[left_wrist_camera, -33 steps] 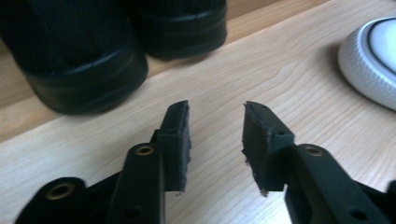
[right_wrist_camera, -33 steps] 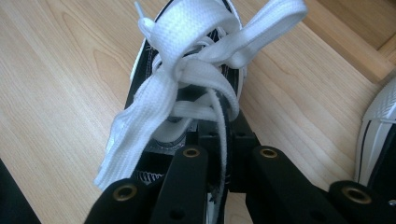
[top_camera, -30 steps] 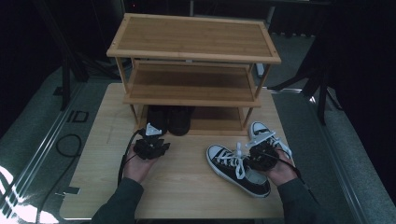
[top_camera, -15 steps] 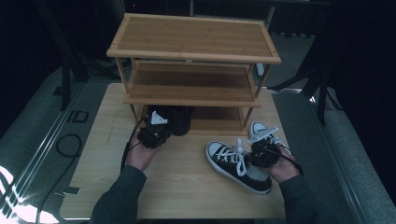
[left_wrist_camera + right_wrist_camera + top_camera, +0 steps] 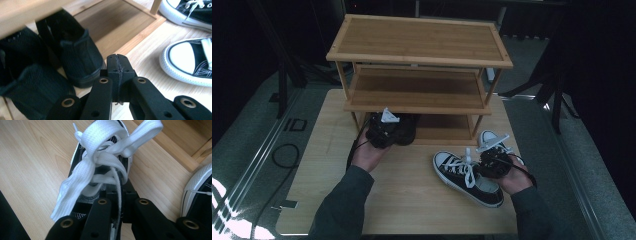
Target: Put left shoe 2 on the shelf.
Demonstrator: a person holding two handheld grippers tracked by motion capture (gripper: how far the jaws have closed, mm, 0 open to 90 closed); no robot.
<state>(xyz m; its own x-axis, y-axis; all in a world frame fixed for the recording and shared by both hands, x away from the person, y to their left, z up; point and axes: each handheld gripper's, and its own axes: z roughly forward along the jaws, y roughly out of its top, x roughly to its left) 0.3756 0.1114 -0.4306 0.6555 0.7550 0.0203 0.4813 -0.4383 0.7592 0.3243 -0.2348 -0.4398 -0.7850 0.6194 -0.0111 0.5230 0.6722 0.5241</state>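
Observation:
My left gripper (image 5: 117,58) is shut with nothing between its jaws. It hovers just in front of the heel of a black shoe (image 5: 77,55), which stands beside a second black shoe (image 5: 25,82) on the bottom shelf. From above, the left gripper (image 5: 387,129) sits at the rack's lower left, against the black shoes (image 5: 408,131). My right gripper (image 5: 118,187) is shut on the upper part of a black-and-white sneaker, just below its white laces (image 5: 105,152). That sneaker (image 5: 462,176) lies on the table under the right gripper (image 5: 486,162).
A three-tier wooden shoe rack (image 5: 417,37) stands at the back of the wooden table (image 5: 412,205). A second black-and-white sneaker (image 5: 492,137) lies by the rack's right leg. The right half of the bottom shelf (image 5: 117,25) is bare.
My left hand has moved away from the person and up to the black shoes at the rack. The right hand and its sneaker have stayed in place.

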